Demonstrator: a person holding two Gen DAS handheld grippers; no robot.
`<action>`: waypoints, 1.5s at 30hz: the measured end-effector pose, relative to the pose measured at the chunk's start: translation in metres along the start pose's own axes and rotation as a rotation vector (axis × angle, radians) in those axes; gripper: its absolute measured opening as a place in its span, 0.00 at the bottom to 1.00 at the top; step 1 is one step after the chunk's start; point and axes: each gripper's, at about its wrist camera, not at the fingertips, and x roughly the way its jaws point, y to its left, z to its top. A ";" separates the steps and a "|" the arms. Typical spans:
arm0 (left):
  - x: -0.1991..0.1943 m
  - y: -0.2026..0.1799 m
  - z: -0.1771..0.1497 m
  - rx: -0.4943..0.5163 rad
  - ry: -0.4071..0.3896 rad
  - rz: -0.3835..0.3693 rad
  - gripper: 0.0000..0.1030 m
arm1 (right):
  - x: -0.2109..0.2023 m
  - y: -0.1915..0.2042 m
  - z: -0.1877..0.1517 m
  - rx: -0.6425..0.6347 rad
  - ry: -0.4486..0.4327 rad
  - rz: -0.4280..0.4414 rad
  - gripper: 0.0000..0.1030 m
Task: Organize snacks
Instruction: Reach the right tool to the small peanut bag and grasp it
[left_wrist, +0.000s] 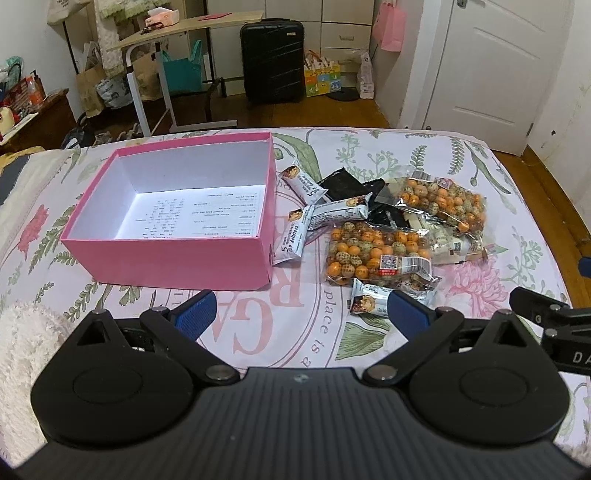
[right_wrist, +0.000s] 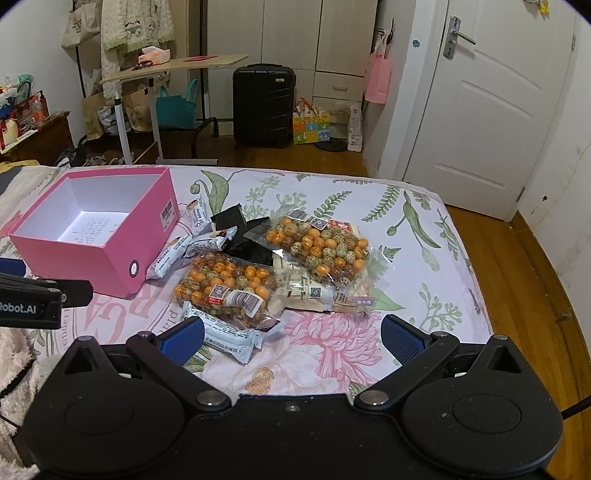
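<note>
Hovering wide and empty, both tongs, left tongs (left_wrist: 301, 314) and right tongs (right_wrist: 291, 338); pink box (left_wrist: 177, 254) bare (nothing packed yet), nearest wafer bar (right_wrist: 229, 334) looks first.

snack packets (left_wrist: 380, 236) right of box (left_wrist: 177, 258), on bed (left_wrist: 517, 206)

The box (left_wrist: 177, 258) at centre left is pink outside and white inside, with printed dark text on its floor. The bedsheet (left_wrist: 424, 155) is white with green ferns, pink blooms and pale pink lettering. The two clear bags (left_wrist: 376, 251) hold orange and speckled green-white balls. The bars (left_wrist: 340, 210) wear white wrappers; the flat packets (left_wrist: 341, 182) are black. Blue pads (left_wrist: 195, 314) line each black tool.
</note>
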 end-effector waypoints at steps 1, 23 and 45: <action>0.002 0.000 0.000 0.004 -0.008 0.008 0.97 | 0.002 -0.001 0.000 0.006 -0.011 0.004 1.00; 0.174 -0.001 0.022 -0.129 0.182 -0.312 0.62 | 0.183 -0.052 -0.017 0.495 0.167 0.334 0.55; 0.210 0.000 0.015 -0.186 0.200 -0.395 0.83 | 0.177 -0.056 -0.009 0.390 0.103 0.217 0.00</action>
